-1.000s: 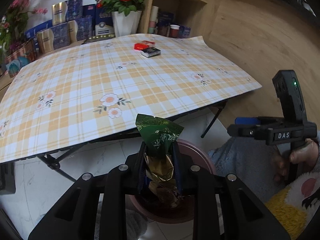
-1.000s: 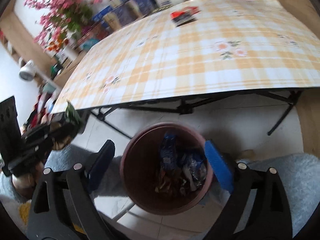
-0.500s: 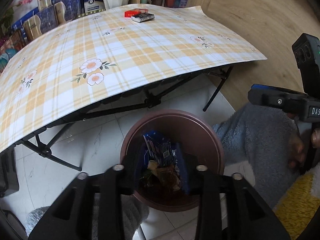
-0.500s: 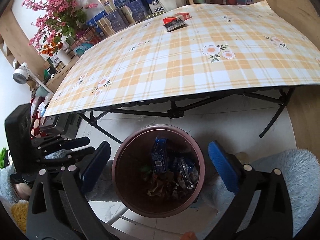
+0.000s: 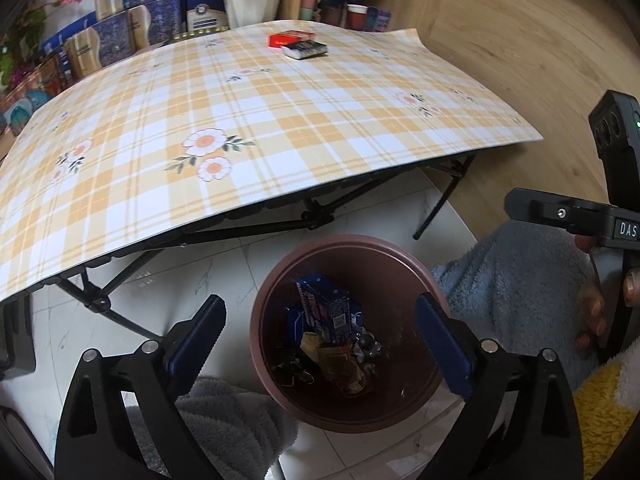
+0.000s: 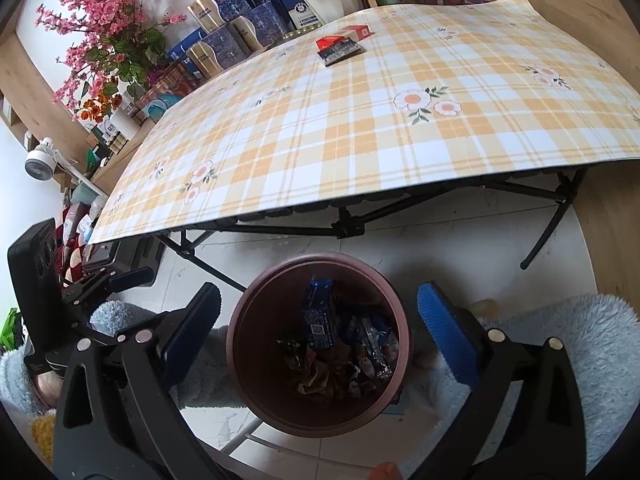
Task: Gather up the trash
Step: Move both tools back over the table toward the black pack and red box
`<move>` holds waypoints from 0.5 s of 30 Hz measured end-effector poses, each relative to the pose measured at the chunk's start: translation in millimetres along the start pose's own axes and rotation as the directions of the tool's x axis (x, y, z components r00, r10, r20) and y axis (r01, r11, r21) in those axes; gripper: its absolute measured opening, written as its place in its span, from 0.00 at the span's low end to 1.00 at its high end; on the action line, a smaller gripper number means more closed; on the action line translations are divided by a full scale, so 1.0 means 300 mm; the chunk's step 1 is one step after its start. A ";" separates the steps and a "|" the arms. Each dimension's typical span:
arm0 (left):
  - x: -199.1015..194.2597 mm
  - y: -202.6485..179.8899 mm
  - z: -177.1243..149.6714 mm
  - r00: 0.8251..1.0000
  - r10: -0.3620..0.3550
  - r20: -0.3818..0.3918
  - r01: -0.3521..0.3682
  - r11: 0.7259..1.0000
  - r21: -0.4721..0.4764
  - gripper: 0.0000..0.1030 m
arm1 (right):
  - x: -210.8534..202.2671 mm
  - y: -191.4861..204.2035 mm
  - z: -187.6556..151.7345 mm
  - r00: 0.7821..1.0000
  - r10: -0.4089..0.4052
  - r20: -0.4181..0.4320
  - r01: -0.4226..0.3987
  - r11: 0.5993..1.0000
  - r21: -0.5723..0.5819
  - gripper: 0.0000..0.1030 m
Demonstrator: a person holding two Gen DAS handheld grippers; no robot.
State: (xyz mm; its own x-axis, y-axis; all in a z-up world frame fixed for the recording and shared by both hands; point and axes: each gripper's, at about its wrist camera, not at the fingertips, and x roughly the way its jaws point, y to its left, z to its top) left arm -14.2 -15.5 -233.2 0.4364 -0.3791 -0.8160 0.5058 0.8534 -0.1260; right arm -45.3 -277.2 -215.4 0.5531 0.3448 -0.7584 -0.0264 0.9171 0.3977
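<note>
1. Over the brown bin [image 5: 348,332], the left gripper [image 5: 320,336] now has its jaws wide apart and empty — a second ago they pinched a green-and-gold wrapper, which has dropped among the trash [image 5: 332,344] inside.
2. That piece counts as collected; two small boxes, one red [image 5: 290,38] and one dark [image 5: 306,49], remain on the desk [image 5: 240,128] at 12 o'clock, probably next.
3. Beside it, the right gripper [image 6: 320,336] hovers over the same bin, jaws also spread, holding nothing.
4. Which scrap in the heap is the fresh wrapper is hard to say — a blue carton [image 6: 320,320] covers part of the pile, and the bin's bottom is dark.
</note>
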 end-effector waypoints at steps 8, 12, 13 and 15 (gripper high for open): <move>-0.049 0.079 0.075 0.998 0.016 0.053 -0.009 0.992 -0.126 0.93 | -0.064 -0.035 0.122 0.997 -0.004 0.083 0.008 0.999 -0.049 0.95; -0.075 0.089 0.189 0.995 0.013 0.098 -0.003 0.994 -0.106 0.93 | -0.095 -0.090 0.216 0.992 0.003 0.130 0.001 1.000 -0.029 0.95; -0.077 0.088 0.232 0.994 0.009 0.110 0.001 0.996 -0.092 0.93 | -0.098 -0.112 0.246 0.991 0.011 0.137 -0.009 1.000 -0.012 0.95; -0.072 0.086 0.308 0.992 0.005 0.127 0.003 0.998 -0.064 0.93 | -0.099 -0.147 0.290 0.989 0.023 0.147 -0.026 1.000 0.016 0.95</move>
State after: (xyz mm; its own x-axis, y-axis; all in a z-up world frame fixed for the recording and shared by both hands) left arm 58.3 -18.4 -166.8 0.5298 -0.4168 -0.7386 0.4586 0.8734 -0.1640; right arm 11.8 -345.3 -165.6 0.6689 0.3327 -0.6647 -0.0275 0.9047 0.4251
